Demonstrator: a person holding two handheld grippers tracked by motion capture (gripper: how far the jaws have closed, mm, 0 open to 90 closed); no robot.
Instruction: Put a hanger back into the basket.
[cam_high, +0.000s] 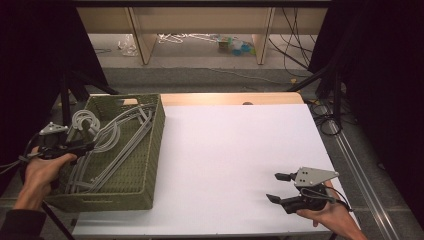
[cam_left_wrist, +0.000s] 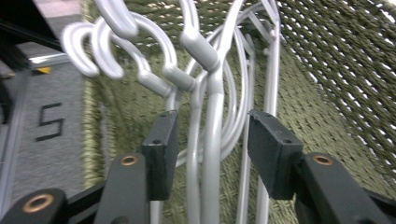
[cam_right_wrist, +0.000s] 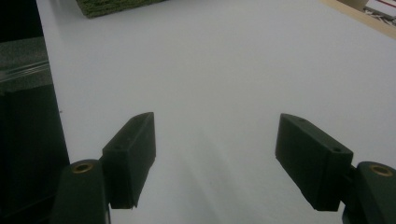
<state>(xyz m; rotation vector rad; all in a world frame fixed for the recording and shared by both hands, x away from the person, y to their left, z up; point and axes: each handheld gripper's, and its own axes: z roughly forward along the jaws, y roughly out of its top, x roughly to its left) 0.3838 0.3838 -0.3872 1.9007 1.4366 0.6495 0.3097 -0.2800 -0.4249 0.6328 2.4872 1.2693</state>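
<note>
Left gripper (cam_left_wrist: 212, 140) first: we see its black jaws parted, with the stems of the grey hangers (cam_left_wrist: 210, 116) running up between them, and neither pad presses on the plastic. No earlier look to compare, so we call it plainly: jaws apart around the hangers, gripping nothing.

Those hangers lie in a bundle inside the green woven basket (cam_high: 150, 150), hooks toward its far left corner, long bars slanting down toward the near wall. In the left gripper view several hooks curl together up top, slightly blurred, with the basket's weave behind and below them.

Writing now: we read a dark mark like "S" or "5" on the grey floor (cam_left_wrist: 51, 122) beside the basket; we cannot tell which. We read no brand on the hangers or the basket.

On to the pose. We see the left hand (cam_high: 42, 172) coming in from the lower left, wrapped round the gripper's handle at the basket's left rim, the gripper (cam_high: 82, 145) pointing level to the right over the hooks, its grey plate on top.

Over to the right gripper (cam_high: 280, 187): it hangs low over the white counter (cam_high: 235, 150) near the front right corner, well apart from the basket, jaws standing wide with nothing between them. The right hand (cam_high: 325, 212) cradles it from below, the gripper pointing left across the counter.
</note>
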